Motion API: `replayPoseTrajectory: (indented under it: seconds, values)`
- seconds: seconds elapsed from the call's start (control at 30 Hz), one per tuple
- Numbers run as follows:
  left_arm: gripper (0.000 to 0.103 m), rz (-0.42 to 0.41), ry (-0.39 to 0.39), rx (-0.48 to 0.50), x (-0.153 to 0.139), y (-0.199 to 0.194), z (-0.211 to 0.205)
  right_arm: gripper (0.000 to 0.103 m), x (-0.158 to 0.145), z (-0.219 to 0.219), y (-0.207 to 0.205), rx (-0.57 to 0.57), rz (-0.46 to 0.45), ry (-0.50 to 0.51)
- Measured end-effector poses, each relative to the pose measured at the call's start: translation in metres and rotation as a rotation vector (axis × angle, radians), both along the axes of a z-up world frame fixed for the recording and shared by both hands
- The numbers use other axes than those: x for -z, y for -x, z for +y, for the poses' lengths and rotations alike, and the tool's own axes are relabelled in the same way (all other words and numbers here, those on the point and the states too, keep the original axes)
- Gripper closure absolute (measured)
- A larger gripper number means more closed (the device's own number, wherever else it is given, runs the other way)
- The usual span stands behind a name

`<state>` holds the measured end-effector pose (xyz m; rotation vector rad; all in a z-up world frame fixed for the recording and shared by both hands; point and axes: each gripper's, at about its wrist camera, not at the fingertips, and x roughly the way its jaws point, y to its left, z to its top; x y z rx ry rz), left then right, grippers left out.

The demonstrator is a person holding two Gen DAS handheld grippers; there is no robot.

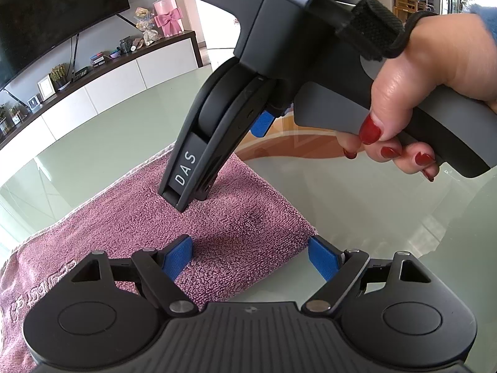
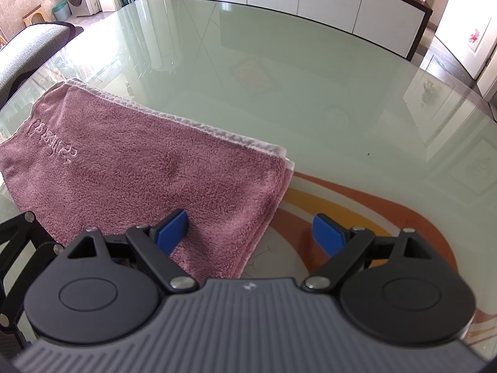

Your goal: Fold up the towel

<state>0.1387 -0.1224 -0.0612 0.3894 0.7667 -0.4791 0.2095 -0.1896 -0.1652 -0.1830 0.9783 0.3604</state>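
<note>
A pink towel (image 1: 248, 217) lies folded into a thick rectangle on the glass table (image 1: 372, 217), with embossed lettering near its left end. My left gripper (image 1: 251, 261) is open low over the towel's near right corner: one blue pad is above the cloth, the other at its right edge. A hand (image 1: 419, 77) holds my right gripper (image 1: 222, 163), which points steeply down with its near finger tip at the towel's surface. In the right wrist view the right gripper (image 2: 251, 233) is open. Its left pad is over the towel (image 2: 139, 171) and its right pad over bare glass; nothing is between them.
The round glass table (image 2: 279, 77) has an orange and yellow pattern under it to the right of the towel. A grey upholstered chair (image 2: 28, 49) stands at its left. A white-fronted cabinet (image 1: 108, 93) with small items and a pink gift box (image 1: 167, 18) runs behind.
</note>
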Motion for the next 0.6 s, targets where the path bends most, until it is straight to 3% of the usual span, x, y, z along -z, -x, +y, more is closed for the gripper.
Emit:
replayPoseTrajectory:
  seconds: [0.6]
  values:
    - [0.018, 0.001, 0.009, -0.005, 0.0010, -0.0017, -0.0044, 0.011, 0.0017, 0.0033, 0.0016, 0.010, 0.002, -0.002]
